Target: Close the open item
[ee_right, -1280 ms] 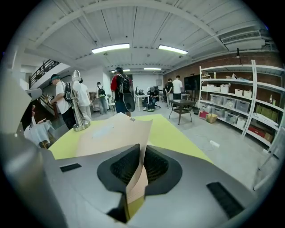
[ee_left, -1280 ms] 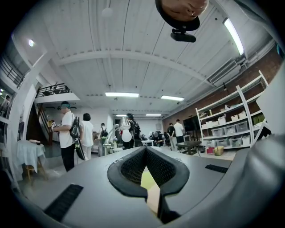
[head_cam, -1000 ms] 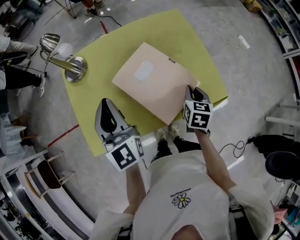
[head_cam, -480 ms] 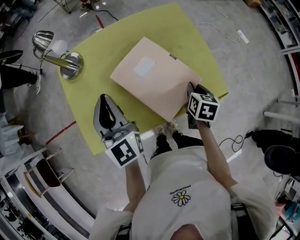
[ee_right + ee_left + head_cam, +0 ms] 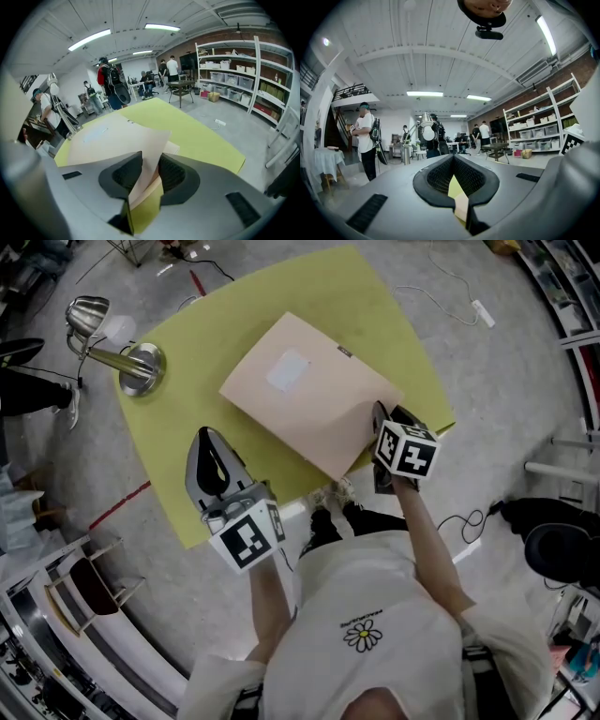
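Note:
A beige folder (image 5: 309, 395) with a pale label lies on the yellow-green table (image 5: 375, 315), its cover down almost flat. My right gripper (image 5: 382, 418) sits at the folder's near right corner, pointing down at it. In the right gripper view the lifted corner of the cover (image 5: 152, 150) stands between the jaws, leaning on the left pad with a gap to the right pad. The jaws have just been opening, so the right gripper (image 5: 150, 171) is open. My left gripper (image 5: 208, 439) hovers at the table's near left edge, shut and holding nothing.
A metal desk lamp (image 5: 122, 357) stands at the table's far left corner. A cable and power strip (image 5: 483, 313) lie on the floor beyond the table. A dark chair (image 5: 562, 559) is at the right. People stand far off in both gripper views.
My right gripper has rolled a little at the folder's corner and its jaws have spread apart around the cover. The left gripper has stayed where it was.

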Tool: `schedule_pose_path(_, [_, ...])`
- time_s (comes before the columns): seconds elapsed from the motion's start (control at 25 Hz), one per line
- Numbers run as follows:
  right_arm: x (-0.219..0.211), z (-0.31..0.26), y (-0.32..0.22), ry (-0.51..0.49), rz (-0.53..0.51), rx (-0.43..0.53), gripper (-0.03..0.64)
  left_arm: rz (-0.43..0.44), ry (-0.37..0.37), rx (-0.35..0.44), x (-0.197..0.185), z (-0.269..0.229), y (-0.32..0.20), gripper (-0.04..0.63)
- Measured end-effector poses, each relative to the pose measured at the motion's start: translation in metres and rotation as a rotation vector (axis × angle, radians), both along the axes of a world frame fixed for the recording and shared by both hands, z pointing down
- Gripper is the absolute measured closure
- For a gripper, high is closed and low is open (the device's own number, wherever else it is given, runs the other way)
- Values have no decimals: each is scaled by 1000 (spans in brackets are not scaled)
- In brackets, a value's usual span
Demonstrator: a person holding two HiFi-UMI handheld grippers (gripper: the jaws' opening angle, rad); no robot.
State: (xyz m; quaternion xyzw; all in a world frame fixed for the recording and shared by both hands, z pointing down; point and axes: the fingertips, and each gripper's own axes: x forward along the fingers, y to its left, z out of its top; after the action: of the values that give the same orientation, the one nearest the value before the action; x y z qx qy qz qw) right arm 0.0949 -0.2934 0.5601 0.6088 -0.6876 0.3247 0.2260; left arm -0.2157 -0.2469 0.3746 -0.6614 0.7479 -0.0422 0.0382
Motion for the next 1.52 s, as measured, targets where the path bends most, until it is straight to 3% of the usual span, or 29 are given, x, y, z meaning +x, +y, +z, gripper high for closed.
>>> schedule_pose_path(0.2, [7, 1, 2, 57, 17, 19, 494, 20, -41, 4, 10, -2, 4, 580])
schedule_pose_path(0.28, [11, 2, 2, 113, 12, 47, 431, 24, -40, 0, 13, -1, 6, 581])
schedule_pose_path(0.36, [11, 2, 2, 152, -5, 71, 426, 22, -26, -7, 14, 1, 8, 581])
schedule_pose_path(0.52, [3, -4, 2, 267, -88, 112, 450, 29, -40, 0, 19, -1, 11, 581])
schedule_pose_path(0.68, [-8, -5, 5, 283, -151, 132, 533, 36, -46, 9, 27, -7, 16, 581])
schedule_pose_path(0.8, [-19, -2, 5, 327, -230, 93, 604, 33, -48, 11, 29, -8, 21, 581])
schedule_pose_path(0.96, [-23, 1, 4, 343, -369, 37, 606, 25, -55, 16, 31, -11, 29, 581])
schedule_pose_path(1.12, [-25, 2, 0, 312, -492, -80, 606, 21, -68, 20, 36, -15, 39, 581])
schedule_pose_path(1.28, [-24, 6, 1, 350, -548, -230, 606, 10, -30, 26, 43, -23, 49, 581])
schedule_pose_path(1.4, [-28, 6, -5, 396, -605, -248, 606, 6, -25, 34, 45, -27, 55, 581])
schedule_pose_path(1.52, [-20, 8, 0, 422, -590, -325, 607, 6, -30, 47, 46, -32, 60, 581])
